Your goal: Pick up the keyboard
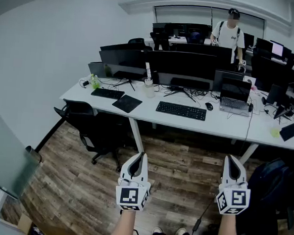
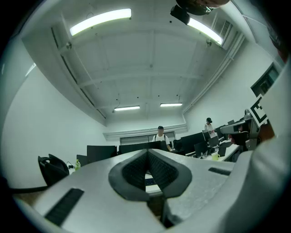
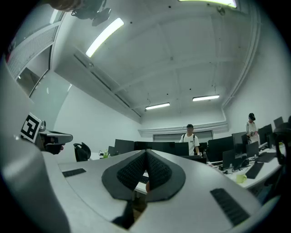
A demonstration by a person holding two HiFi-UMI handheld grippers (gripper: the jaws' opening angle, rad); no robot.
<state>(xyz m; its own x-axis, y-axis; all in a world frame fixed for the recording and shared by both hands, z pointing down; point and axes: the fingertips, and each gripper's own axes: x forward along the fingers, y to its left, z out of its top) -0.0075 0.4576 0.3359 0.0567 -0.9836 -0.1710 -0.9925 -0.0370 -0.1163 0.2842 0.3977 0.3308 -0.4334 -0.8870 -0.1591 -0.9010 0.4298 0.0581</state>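
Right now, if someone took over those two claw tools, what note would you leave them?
Left gripper: shut, empty, held over the floor.
Right gripper: the same.
On the white desk ahead lie the middle keyboard and the left keyboard, both untouched.
Done: nothing.
To do: walk up, open the jaws, lift a keyboard.

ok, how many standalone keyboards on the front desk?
2. The centre keyboard lies left of the mouse; the left keyboard lies beside the green bottle. More may hide behind monitors.
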